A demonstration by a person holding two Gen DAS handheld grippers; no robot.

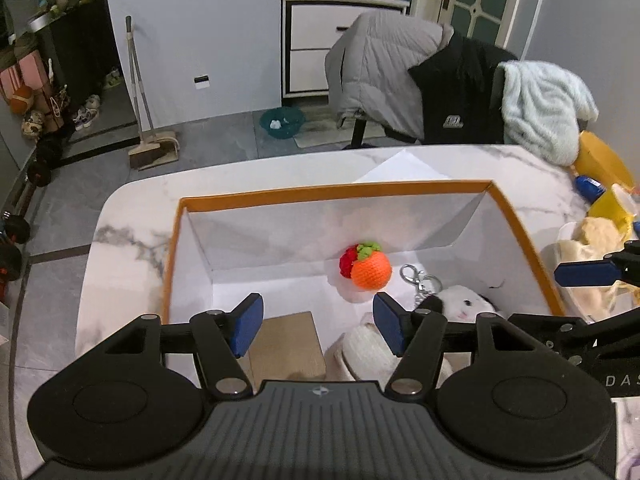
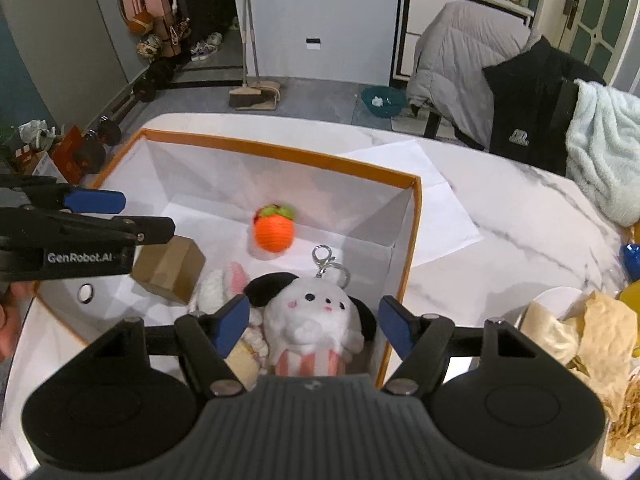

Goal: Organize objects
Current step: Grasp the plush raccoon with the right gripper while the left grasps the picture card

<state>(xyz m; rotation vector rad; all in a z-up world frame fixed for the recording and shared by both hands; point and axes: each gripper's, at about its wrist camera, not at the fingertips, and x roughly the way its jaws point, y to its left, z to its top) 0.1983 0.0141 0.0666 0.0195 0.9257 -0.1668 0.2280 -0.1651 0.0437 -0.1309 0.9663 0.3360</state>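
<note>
Left gripper [image 1: 318, 326] hung wide open, empty, above orange-rimmed white cardboard box [image 1: 336, 191] on marble table [image 1: 132, 216]; right gripper [image 2: 314, 326] also spread wide, gripping nothing, over white plush keychain toy with black ears [image 2: 316, 316]. Orange crocheted ball with green leaf [image 1: 370, 270], small brown carton [image 2: 168, 268] and white fluffy bunny toy [image 2: 218, 286] lay inside box

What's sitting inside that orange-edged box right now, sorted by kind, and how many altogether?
Plush toys: 2, the panda keychain plush and the white bunny plush
Crocheted orange fruit: 1
Small cardboard box: 1
Total: 4
</note>
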